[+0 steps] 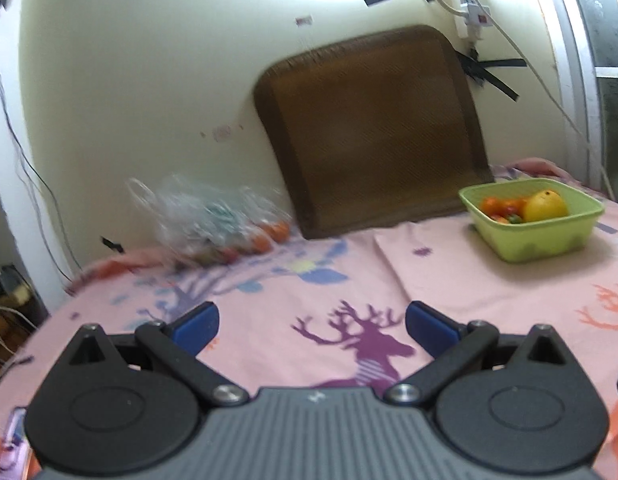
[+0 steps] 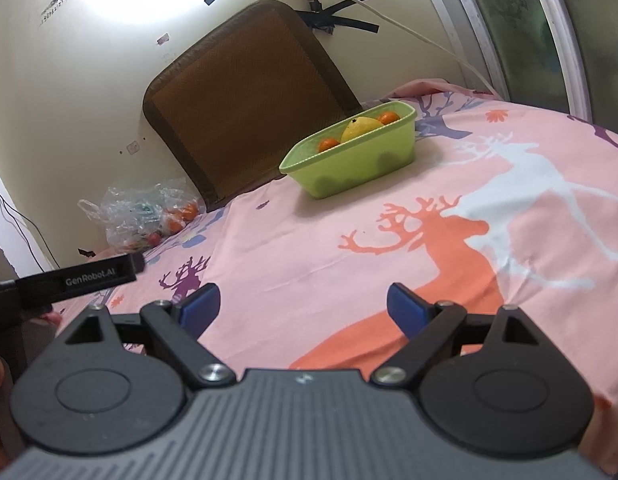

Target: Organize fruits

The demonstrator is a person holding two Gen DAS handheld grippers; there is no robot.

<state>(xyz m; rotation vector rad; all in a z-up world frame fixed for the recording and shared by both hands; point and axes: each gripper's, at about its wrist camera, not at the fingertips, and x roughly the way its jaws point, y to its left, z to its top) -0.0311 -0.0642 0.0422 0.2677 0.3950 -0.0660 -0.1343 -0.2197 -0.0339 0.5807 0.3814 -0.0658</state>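
Bed point(image 2: 389, 240), pink deer sheet: both claws hovering released, left claw point(image 1: 312, 330), right claw point(image 2: 304, 312). Basket point(image 2: 351, 168) holding fruit, frame centre; bag point(image 2: 145, 216) with remaining oranges lying mid-left. Advice: approach bag squarely, jaws staying wide.

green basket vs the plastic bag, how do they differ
The green basket is a rigid, opaque, open-topped tub standing out on the bedsheet; the plastic bag is clear, crumpled and slumped against the wall. The basket shows a large yellow fruit; the bag shows none. Both hold small orange fruits.
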